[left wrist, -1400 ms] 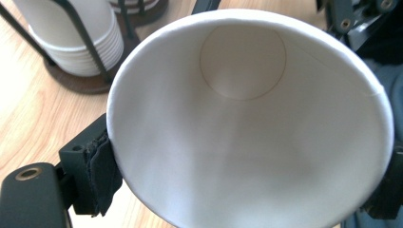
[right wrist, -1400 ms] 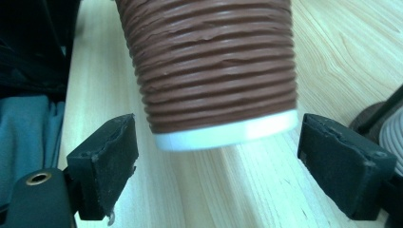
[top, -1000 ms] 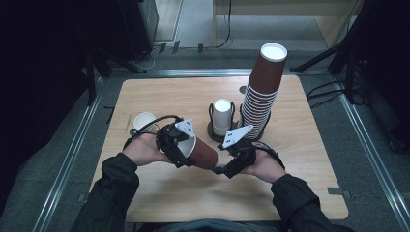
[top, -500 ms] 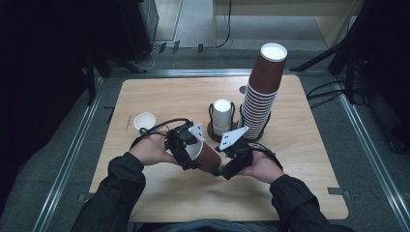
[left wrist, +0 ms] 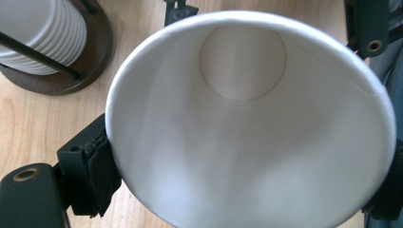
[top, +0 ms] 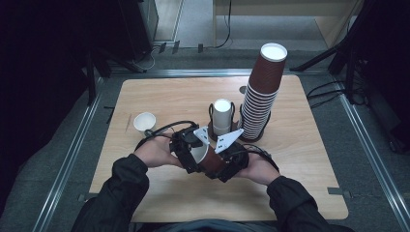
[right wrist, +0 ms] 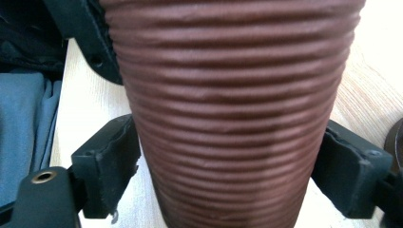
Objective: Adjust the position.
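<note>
A person holds one brown ribbed cup on its side between both tongs, just above the surface and close to the body. The left tongs are clamped on the cup's wide mouth end: in the left gripper view the pads press against the outside of the rim and the white inside faces the camera, so that hand steadies the open end. The right tongs straddle the narrower lower body; in the right gripper view the ribbed wall fills the gap between the two pads, which sit against its sides, so they look clamped on the cup too. Gripping at both ends probably serves to pass the cup from one hand to the other, or to pull nested cups apart, since each hand can resist the other's pull. Beyond the tongs stand a tall stack of the same brown cups in a holder and a short stack of white cups in a wire holder. A single small white cup sits beyond and outside the left tongs.
</note>
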Demonstrator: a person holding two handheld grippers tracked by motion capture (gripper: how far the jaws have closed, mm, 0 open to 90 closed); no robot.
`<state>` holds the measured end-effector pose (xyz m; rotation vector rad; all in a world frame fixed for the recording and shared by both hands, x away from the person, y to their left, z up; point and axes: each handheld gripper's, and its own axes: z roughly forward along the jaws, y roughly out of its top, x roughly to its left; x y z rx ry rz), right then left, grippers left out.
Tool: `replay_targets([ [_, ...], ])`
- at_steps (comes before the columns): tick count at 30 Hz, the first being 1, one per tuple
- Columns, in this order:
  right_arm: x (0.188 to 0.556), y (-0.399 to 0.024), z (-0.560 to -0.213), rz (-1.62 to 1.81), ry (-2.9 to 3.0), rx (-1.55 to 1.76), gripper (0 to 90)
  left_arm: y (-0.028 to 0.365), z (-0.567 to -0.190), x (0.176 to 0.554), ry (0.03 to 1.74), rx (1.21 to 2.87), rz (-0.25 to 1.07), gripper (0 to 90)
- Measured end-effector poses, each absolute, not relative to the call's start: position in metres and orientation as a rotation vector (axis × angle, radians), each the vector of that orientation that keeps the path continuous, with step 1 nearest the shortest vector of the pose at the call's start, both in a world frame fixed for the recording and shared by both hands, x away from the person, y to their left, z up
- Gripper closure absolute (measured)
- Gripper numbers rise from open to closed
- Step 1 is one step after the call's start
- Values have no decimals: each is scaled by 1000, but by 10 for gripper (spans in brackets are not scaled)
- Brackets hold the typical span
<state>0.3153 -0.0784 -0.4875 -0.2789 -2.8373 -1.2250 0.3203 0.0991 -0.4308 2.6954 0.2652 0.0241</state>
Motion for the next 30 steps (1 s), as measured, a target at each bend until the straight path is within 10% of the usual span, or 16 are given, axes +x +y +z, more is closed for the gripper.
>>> replay_targets([
  [30,318,-91,-481,-1286,-2854,-292,209,123,-427,317,371,2499,39,0],
])
